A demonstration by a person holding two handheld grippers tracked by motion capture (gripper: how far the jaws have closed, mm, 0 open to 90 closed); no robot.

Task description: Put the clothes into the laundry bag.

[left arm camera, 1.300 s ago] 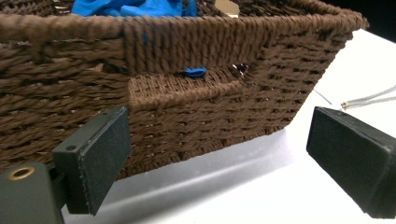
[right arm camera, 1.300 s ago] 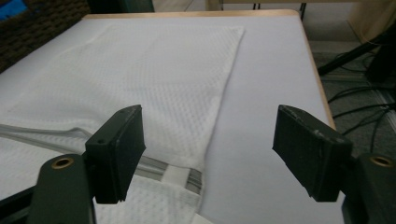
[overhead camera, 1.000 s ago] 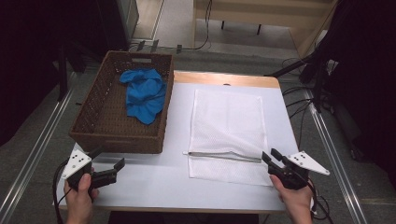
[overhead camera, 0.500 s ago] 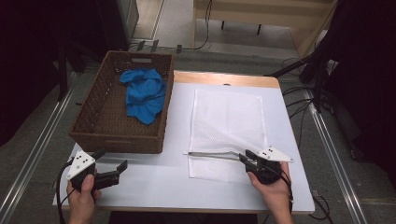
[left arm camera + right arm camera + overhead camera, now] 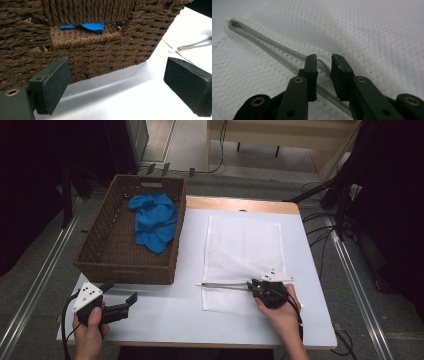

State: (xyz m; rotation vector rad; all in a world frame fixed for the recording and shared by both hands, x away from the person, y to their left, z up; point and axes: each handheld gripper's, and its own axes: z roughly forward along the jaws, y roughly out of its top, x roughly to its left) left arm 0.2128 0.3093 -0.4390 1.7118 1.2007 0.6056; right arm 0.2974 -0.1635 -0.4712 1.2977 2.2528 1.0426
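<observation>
While the right claw [image 5: 323, 63] was closing, not yet pinching, around the grey zipper edge [image 5: 287, 56] of the white mesh laundry bag [image 5: 245, 245], it needed to seat squarely before pulling; the left claw [image 5: 120, 85] stayed spread.

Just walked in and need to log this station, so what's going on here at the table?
A person is working at a white table with a gripper in each hand. The right gripper is down on a white mesh laundry bag, its jaws just closing around the upper tape of the open zipper, a small gap still showing. The left gripper is open and waits by the near wall of a brown wicker basket, which holds a blue cloth.
</observation>
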